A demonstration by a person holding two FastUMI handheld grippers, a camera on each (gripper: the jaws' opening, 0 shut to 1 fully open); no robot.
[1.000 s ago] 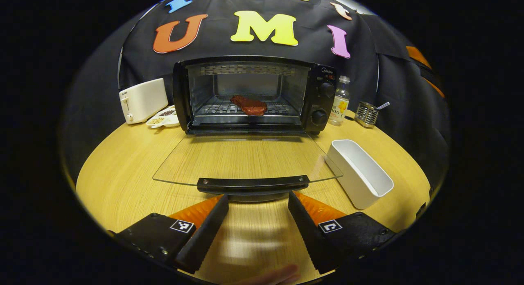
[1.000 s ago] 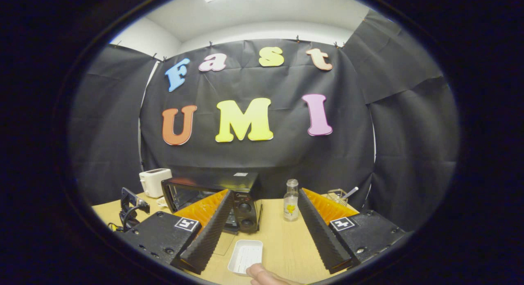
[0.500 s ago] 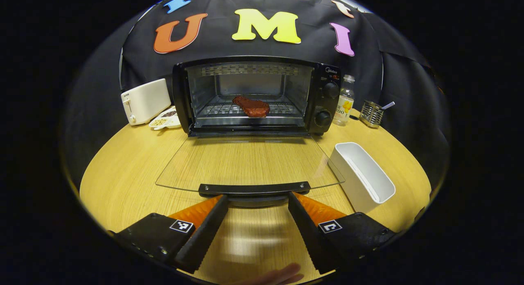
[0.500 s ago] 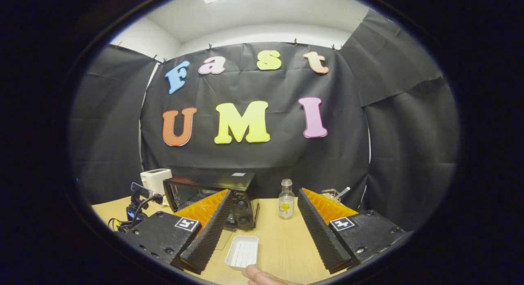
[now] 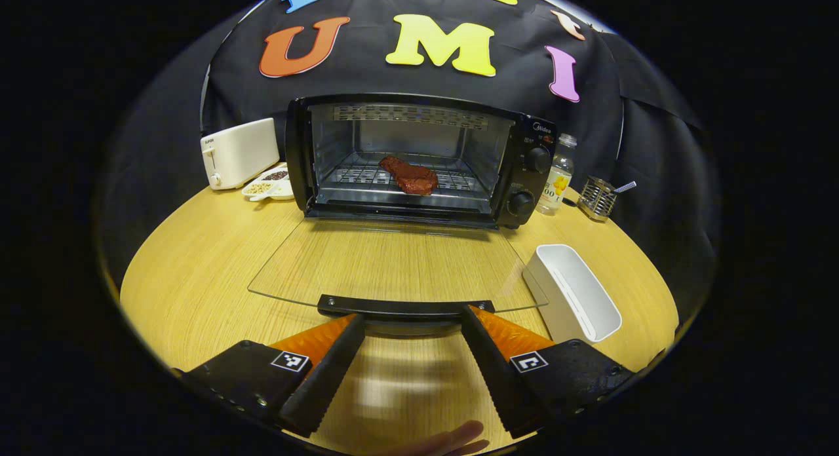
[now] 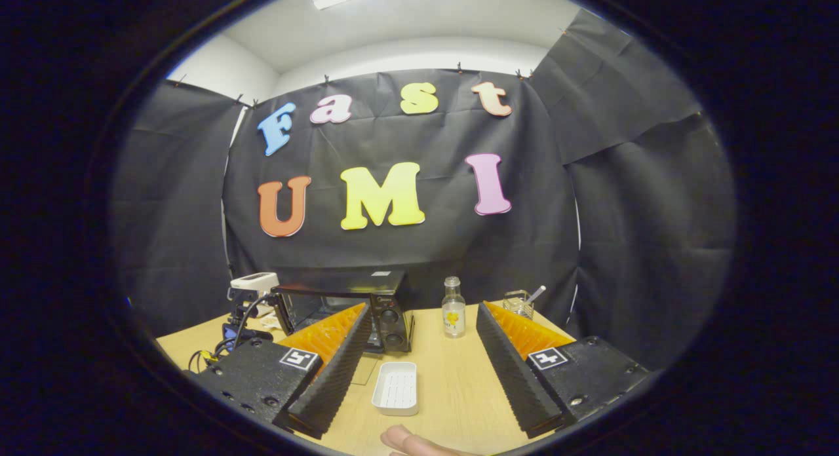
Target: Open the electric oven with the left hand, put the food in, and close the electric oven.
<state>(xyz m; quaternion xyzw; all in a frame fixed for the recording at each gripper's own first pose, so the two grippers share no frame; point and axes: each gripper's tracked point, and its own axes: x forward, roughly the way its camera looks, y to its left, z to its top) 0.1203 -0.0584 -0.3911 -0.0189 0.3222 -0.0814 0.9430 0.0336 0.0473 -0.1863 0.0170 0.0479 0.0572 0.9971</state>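
Note:
The black electric oven (image 5: 419, 158) stands open at the back of the wooden table (image 5: 196, 272), its glass door (image 5: 393, 263) folded down flat. A reddish-brown piece of meat (image 5: 409, 175) lies on the rack inside. The door's black handle (image 5: 405, 306) runs just past the tips of my left gripper (image 5: 411, 318), which is open and holds nothing. In the right gripper view my right gripper (image 6: 425, 312) is open and empty, held high and well back from the oven (image 6: 347, 305).
An empty white tray (image 5: 571, 292) sits right of the door, also seen as the tray (image 6: 396, 387) below the right gripper. A white toaster (image 5: 239, 152), a small dish (image 5: 269, 187), a bottle (image 5: 556, 179) and a wire holder (image 5: 596, 197) flank the oven.
My left gripper has crept up to the door handle, which now lies at its fingertips. My right gripper has drawn back, so the oven and tray look smaller. Both stay open.

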